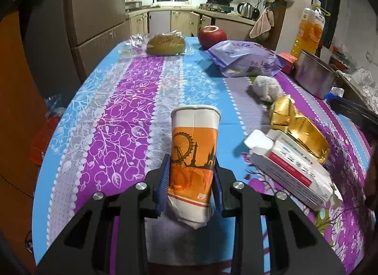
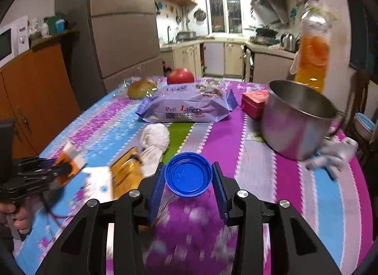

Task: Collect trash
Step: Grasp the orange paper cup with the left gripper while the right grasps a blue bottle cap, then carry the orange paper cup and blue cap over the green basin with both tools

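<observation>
Cup sat clamped in the left gripper, lower middle of frame, long axis pointing away along the fingers. Right gripper pinched a blue cap, probably snug, blur made that iffy.

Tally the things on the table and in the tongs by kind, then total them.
Trash, 5: paper cup, blue cap, crumpled tissue, gold wrapper, opened white box.
Food and drink, 4: apple, bread, purple bag, juice bottle.
Cookware, 1: pot.
Total: 10.
</observation>
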`<state>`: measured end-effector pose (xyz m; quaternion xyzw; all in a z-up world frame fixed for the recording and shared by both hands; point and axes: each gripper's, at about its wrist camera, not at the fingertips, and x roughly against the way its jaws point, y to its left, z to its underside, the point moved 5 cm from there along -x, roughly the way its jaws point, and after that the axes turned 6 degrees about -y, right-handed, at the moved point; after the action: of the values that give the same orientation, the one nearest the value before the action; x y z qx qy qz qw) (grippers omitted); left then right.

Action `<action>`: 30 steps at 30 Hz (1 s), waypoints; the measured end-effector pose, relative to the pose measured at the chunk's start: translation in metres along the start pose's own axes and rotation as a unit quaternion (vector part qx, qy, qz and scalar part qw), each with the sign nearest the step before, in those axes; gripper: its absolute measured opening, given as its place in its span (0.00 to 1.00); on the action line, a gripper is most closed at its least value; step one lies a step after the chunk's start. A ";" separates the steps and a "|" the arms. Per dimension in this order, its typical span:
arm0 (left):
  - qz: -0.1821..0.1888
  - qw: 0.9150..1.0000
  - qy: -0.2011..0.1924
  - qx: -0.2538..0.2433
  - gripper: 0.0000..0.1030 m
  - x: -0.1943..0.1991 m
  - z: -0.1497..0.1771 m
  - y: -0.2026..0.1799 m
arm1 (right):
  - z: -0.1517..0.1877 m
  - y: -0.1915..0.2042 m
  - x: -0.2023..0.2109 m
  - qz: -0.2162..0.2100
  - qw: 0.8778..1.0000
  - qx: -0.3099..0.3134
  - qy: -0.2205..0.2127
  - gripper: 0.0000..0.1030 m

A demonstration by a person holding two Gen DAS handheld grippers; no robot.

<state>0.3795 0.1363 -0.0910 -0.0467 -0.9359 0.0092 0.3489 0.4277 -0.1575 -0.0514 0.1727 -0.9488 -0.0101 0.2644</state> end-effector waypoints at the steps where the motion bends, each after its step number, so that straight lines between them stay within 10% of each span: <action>1: -0.006 1.000 -0.004 -0.005 0.29 0.003 0.001 -0.004 | 0.002 0.002 0.009 0.001 1.000 -0.002 -0.006 0.39; 19: -0.045 0.987 -0.153 -0.012 0.30 0.137 0.019 -0.104 | 0.043 0.029 0.173 0.060 0.993 0.011 -0.098 0.39; 30: -0.012 0.985 -0.169 -0.029 0.30 0.165 0.028 -0.159 | 0.055 0.028 0.221 0.077 0.990 0.006 -0.115 0.39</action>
<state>0.2244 -0.0061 0.0038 -0.0432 -0.9819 -0.0143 0.1840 0.2140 -0.2085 0.0143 0.0983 -0.9835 -0.0042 0.1521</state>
